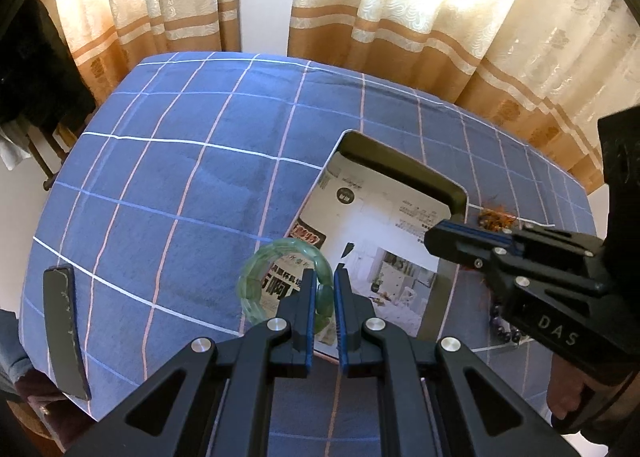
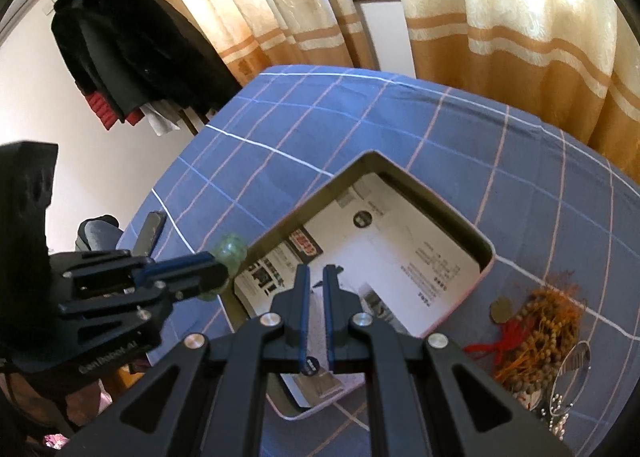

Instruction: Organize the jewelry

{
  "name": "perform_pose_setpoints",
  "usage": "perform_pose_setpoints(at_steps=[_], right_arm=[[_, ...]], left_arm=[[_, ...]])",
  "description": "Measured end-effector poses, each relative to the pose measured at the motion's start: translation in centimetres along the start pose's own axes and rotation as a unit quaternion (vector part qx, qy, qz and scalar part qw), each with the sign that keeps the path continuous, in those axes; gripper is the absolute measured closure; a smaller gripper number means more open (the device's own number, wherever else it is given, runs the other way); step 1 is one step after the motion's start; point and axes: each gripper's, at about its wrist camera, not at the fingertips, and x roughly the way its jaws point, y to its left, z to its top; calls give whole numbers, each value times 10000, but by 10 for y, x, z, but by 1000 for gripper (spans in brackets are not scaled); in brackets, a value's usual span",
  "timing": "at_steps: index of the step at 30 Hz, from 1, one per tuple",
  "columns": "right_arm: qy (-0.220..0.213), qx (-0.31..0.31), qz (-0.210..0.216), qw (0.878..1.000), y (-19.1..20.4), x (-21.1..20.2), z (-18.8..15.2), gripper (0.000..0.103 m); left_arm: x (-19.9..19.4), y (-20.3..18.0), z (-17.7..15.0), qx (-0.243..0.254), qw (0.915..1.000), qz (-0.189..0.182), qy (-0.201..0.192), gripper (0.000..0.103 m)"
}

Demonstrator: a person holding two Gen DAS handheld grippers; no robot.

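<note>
Bead pile [image 2: 536, 321] beside box [image 2: 486, 253]; phone [image 1: 66, 331] apart.

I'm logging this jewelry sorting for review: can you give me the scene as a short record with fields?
surface: table with blue checked cloth
container: open box lined with printed paper
left tongs: shut on green bracelet, at the box's edge
right tongs: shut, empty, above the box
still outside: tangle of beaded jewelry beside the box
</note>
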Motion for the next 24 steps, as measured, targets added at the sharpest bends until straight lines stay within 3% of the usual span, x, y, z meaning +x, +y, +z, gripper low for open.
perform_pose_setpoints(at_steps=[7, 24], right_arm=[[10, 107, -34, 9999, -7, -5, 2, 94], [-463, 4, 258, 9986, 15, -42, 29, 94]], left_arm=[[4, -4, 2, 26, 9999, -136, 7, 95], [7, -1, 7, -49, 9996, -266, -36, 95]])
